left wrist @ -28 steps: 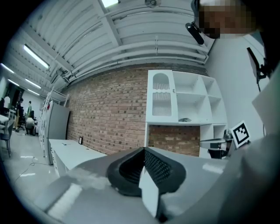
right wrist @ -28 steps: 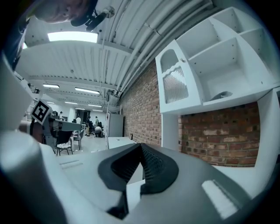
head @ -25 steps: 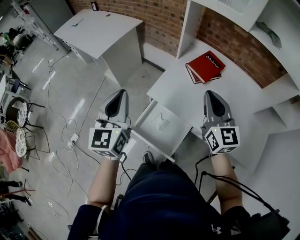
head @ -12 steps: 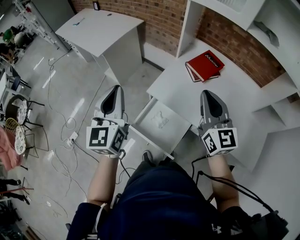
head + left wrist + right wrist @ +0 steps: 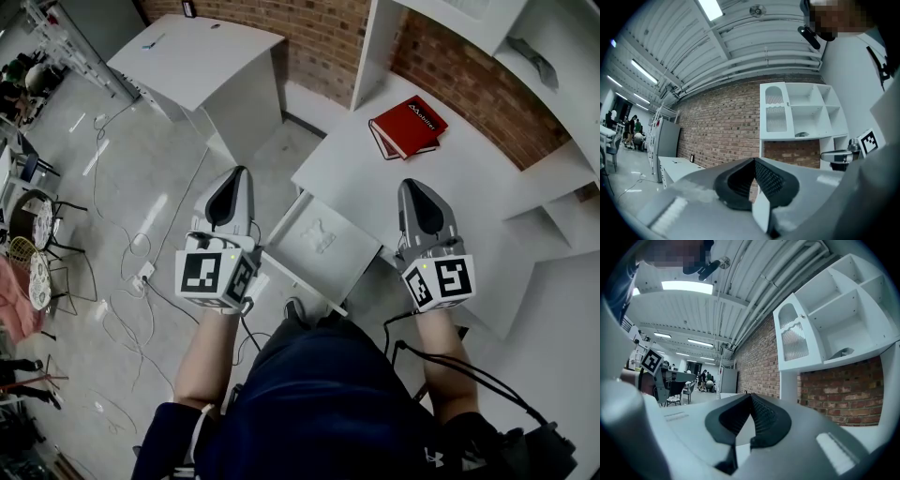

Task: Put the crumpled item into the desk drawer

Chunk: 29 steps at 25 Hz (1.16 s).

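Crumpled item (image 5: 319,232) lies in the drawer (image 5: 349,261); book (image 5: 408,127) on desk (image 5: 366,183).

Book (image 5: 408,127): red cover, white lettering. Table (image 5: 469,187), drawer (image 5: 328,258), crumpled item (image 5: 317,234): all white. Wall (image 5: 328,33): red-brown brick pattern. Left gripper (image 5: 241,172), right gripper (image 5: 410,184): grey, black-and-white square markers. Jaws: black ribbed inner faces. Floor (image 5: 159,187): pale grey. Person's top (image 5: 328,403): navy.

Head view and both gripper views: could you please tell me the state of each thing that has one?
White desk drawer: pulled open.
Crumpled white item: lying inside the drawer.
Red hardcover book: closed, flat on the white desk.
Left tool: shut, empty.
Right tool: shut, empty.
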### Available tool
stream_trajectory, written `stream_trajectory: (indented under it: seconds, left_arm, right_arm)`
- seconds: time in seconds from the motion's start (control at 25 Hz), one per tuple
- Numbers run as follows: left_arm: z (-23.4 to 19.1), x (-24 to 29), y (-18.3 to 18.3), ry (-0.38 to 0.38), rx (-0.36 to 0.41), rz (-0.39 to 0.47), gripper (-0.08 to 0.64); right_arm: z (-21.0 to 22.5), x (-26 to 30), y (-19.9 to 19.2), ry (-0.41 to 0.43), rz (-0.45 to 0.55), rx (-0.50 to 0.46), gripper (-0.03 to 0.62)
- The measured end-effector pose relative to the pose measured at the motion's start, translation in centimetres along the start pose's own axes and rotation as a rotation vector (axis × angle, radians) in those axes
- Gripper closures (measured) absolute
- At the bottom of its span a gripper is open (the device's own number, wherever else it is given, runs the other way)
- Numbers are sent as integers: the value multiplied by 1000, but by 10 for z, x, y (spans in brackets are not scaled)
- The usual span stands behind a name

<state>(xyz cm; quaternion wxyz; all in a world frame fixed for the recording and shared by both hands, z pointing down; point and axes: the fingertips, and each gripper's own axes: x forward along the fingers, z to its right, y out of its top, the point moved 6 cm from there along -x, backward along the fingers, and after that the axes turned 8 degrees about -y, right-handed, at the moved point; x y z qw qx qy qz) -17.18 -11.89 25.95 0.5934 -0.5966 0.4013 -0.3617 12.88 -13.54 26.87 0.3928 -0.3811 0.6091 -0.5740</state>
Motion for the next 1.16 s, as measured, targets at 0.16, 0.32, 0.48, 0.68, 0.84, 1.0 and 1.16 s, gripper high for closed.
stream_trajectory:
  seconds: [0.16,0.32,0.48,0.68,0.84,1.0,1.16]
  left_arm:
    - [0,1,-3,-6,-1,-11,557]
    - [-1,2,-4,-3,-3,-14,557]
    - [-2,2,-7,-4,-1,-21,558]
    - [-1,3,-10,-8,6,-32,557]
    - [-2,4,-14,-14,7,-42,558]
    - [-2,7,-18,-20,4,-51,558]
    - [-2,14,-24,-27,-2,-64,558]
  right_arm:
    - [-1,2,-3,2,-8,5,591]
    - [-2,4,-5,3,-15,9,591]
    - [-3,4,-7,6,-20,8,591]
    - [-4,6,-10,9,-26,10,591]
    - [-6,8,-12,9,-37,8,591]
    - [-5,9,-15,8,-43,6,591]
    - [-1,13,-18,7,-46,6,591]
